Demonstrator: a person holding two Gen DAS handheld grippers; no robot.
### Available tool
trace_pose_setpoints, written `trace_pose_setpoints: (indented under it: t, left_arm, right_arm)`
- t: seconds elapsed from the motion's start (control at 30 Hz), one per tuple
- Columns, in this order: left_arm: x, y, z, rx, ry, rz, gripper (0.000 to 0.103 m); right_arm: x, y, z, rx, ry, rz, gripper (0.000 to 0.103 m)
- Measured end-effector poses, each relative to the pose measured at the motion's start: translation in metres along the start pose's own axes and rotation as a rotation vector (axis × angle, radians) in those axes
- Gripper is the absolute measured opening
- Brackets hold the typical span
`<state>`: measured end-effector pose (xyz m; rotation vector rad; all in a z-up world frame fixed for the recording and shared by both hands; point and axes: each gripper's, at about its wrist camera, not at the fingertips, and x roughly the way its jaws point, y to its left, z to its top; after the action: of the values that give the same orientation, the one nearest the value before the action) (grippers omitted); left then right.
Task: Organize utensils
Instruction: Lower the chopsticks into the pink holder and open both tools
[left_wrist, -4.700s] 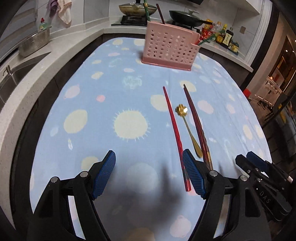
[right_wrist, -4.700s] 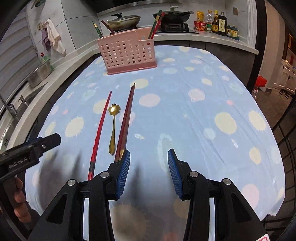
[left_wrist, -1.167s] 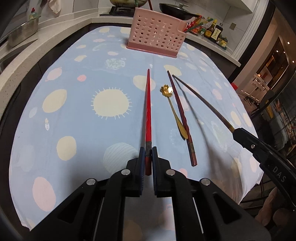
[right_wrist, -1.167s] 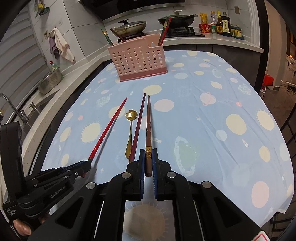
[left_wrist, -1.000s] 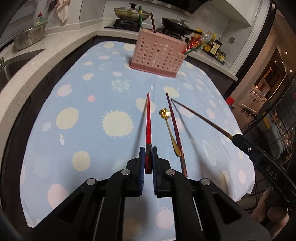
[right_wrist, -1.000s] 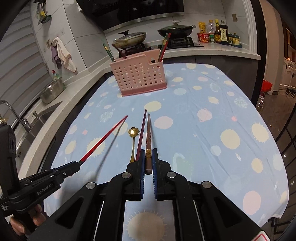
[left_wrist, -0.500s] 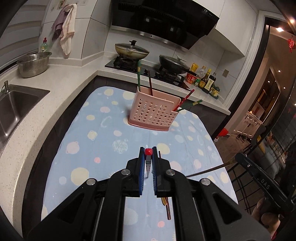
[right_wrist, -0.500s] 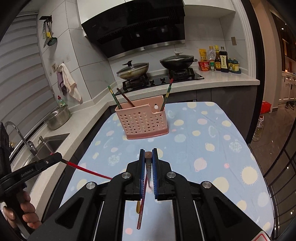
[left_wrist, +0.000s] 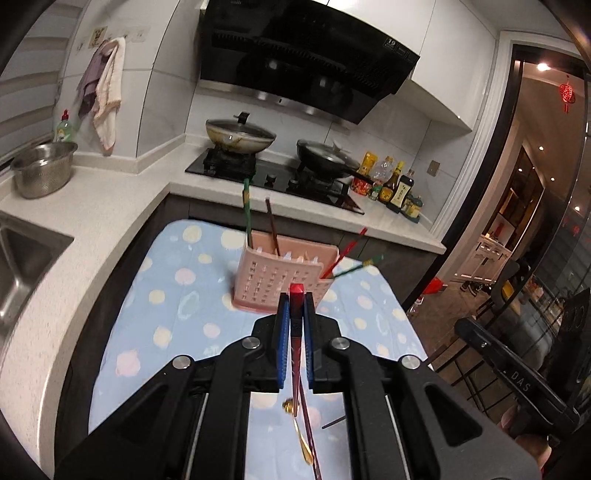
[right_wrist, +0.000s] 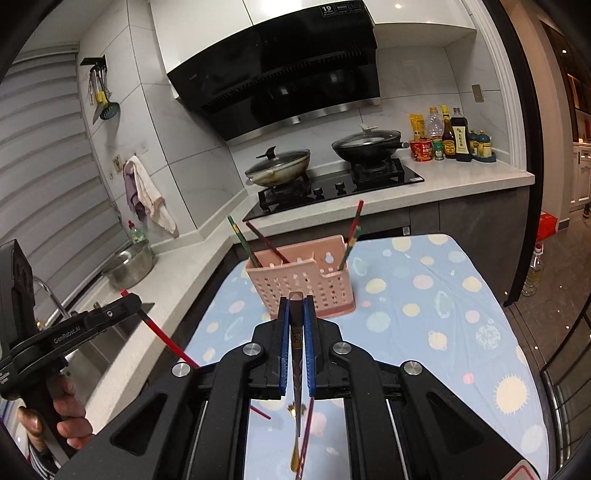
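A: At the centre of each wrist view, what sits between the fingers?

B: The left gripper (left_wrist: 296, 306) is clamped on a red chopstick (left_wrist: 296, 328), its blunt end poking up past the pads. The right gripper (right_wrist: 296, 310) is closed the same way on a brown chopstick (right_wrist: 296, 332). Both sticks hang down through the jaws and clear of the cloth.

A: So which step is this?

B: I'd call it the carry: each stick is picked up and raised, not yet stowed. The pink basket (right_wrist: 299, 282) stands just above the fingertips in both frames, with other chopsticks already leaning out of its left and right ends.

A: And the next move?

B: Probably bringing each stick over the basket's open top, tipping it upright and letting go, clear of the ones leaning there. Two long sticks near one narrow basket could cross, so one at a time seems safer.

A: Anything left lying down?

B: Yes, low in the frame under the grippers: a gold spoon (left_wrist: 300, 434) and another dark red chopstick (left_wrist: 310, 439) on the tablecloth (right_wrist: 461, 306), blue with pale dots.

A: The room?

B: A kitchen. Two lidded woks sit on the hob (right_wrist: 332, 184) at upper centre under a black hood, bottles at upper right, a steel bowl (left_wrist: 42, 168) and sink at the left edge.
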<state>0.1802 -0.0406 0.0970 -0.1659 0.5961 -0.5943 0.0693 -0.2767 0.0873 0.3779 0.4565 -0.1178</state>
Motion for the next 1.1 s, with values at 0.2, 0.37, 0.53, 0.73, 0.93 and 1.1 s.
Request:
trace_pose_setpoints:
  t: [0.2, 0.37, 0.53, 0.73, 0.93, 1.1]
  left_arm:
    - [0.01, -0.012, 0.052, 0.032, -0.082, -0.008, 0.007]
    - [0.026, -0.018, 0.091, 0.054, -0.137, 0.013, 0.007]
    - [0.044, -0.017, 0.125, 0.066, -0.188, 0.027, 0.007]
    - [0.067, -0.011, 0.157, 0.071, -0.23, 0.042, 0.007]
    - [0.1, -0.002, 0.167, 0.087, -0.223, 0.081, 0.007]
    - [0.129, 0.008, 0.161, 0.087, -0.172, 0.095, 0.007]
  right_arm:
    - [0.021, 0.005, 0.051, 0.012, -0.059, 0.053, 0.007]
    - [0.044, 0.009, 0.091, 0.022, -0.112, 0.077, 0.007]
    - [0.071, 0.015, 0.127, 0.003, -0.16, 0.067, 0.007]
    - [0.101, 0.014, 0.158, 0.004, -0.207, 0.045, 0.007]
    - [0.14, 0.008, 0.166, -0.002, -0.188, 0.013, 0.007]
    - [0.17, -0.001, 0.151, 0.005, -0.126, -0.009, 0.007]
